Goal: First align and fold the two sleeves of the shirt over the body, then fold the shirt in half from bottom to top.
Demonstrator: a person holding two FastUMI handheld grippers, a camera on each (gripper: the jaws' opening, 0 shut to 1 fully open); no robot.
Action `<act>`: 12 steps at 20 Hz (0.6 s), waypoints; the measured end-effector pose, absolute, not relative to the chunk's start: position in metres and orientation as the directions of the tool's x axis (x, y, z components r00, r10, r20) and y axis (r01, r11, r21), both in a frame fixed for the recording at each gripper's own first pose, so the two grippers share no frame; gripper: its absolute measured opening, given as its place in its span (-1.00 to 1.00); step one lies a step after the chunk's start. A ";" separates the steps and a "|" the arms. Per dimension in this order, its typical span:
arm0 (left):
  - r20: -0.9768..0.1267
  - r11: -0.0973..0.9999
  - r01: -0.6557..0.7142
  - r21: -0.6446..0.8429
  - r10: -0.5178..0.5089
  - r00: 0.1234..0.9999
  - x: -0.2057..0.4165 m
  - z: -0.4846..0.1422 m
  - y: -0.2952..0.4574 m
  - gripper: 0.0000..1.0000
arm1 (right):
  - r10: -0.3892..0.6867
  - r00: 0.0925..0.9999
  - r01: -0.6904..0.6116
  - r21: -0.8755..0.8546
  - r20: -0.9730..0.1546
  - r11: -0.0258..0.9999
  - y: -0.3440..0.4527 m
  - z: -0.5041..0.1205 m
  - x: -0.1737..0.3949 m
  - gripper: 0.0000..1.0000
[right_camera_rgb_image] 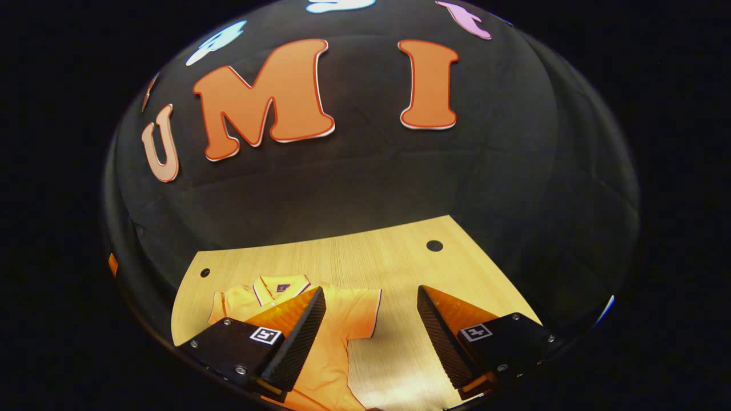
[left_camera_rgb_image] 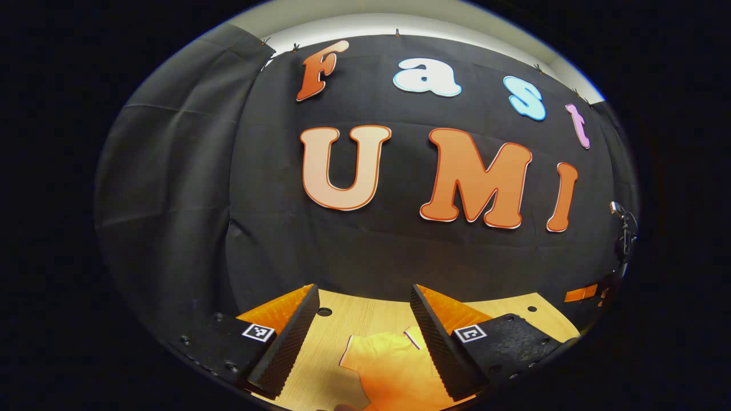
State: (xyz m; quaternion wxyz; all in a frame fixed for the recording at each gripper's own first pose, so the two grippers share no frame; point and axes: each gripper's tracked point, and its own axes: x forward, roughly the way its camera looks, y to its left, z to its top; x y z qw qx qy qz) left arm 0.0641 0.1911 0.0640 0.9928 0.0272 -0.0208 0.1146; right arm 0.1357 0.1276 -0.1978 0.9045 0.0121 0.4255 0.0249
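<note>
The shirt is orange and lies flat on the light wooden tabletop, with its sleeves spread out and not folded yet. In the right gripper view, the right gripper hangs above the tabletop with its two fingers wide apart and nothing between them. Its left finger sits in front of the shirt's body, and its right finger sits over bare wood. Between the fingers you can see one short sleeve with a dark edge, pointing out to the side. Past the left finger is the collar, with a small dark tag inside it, and the other sleeve is further off on the far side. In the left gripper view, the left gripper is also spread wide and holds nothing. Between its fingers lies a sleeve of the shirt, with a thin dark trim, and the tabletop shows around it. There are small round holes in the wood near the far corners. Behind the tabletop hangs the black cloth wall of the booth.
</note>
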 end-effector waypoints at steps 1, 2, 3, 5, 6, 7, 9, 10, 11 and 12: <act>0.036 0.972 -0.232 0.042 0.231 0.972 0.069 0.061 0.193 0.96 | 0.053 0.591 -0.039 0.037 -0.805 0.999 0.128 -0.216 0.140 0.95; 0.025 0.971 -0.238 0.035 0.237 0.971 0.073 0.057 0.194 0.96 | 0.045 0.546 -0.047 0.023 -0.837 0.999 0.126 -0.232 0.142 0.95; 0.016 0.970 -0.241 0.028 0.241 0.970 0.076 0.054 0.195 0.96 | 0.036 0.502 -0.053 0.011 -0.864 0.999 0.126 -0.248 0.146 0.95; -0.001 0.966 -0.258 0.019 0.258 0.966 0.084 0.044 0.202 0.96 | 0.050 0.427 -0.052 0.031 -0.903 0.998 0.128 -0.274 0.152 0.96; -0.007 0.962 -0.271 0.020 0.271 0.963 0.086 0.042 0.205 0.96 | 0.059 0.392 -0.050 0.043 -0.918 0.998 0.130 -0.287 0.156 0.96; -0.015 0.960 -0.280 0.022 0.281 0.960 0.088 0.038 0.208 0.96 | 0.053 0.358 -0.047 0.038 -0.932 0.998 0.129 -0.301 0.156 0.96; -0.037 0.955 -0.295 0.024 0.296 0.955 0.092 0.026 0.212 0.96 | 0.050 0.296 -0.053 0.036 -0.954 0.998 0.132 -0.325 0.157 0.96; -0.047 0.954 -0.297 0.027 0.298 0.953 0.094 0.022 0.213 0.96 | 0.047 0.269 -0.055 0.034 -0.962 0.998 0.133 -0.336 0.159 0.97; -0.058 0.952 -0.305 0.030 0.306 0.950 0.096 0.017 0.216 0.96 | 0.044 0.245 -0.059 0.031 -0.968 0.998 0.133 -0.347 0.158 0.96; -0.067 0.950 -0.312 0.032 0.314 0.947 0.096 0.014 0.219 0.96 | 0.040 0.223 -0.068 0.025 -0.974 0.997 0.133 -0.358 0.159 0.96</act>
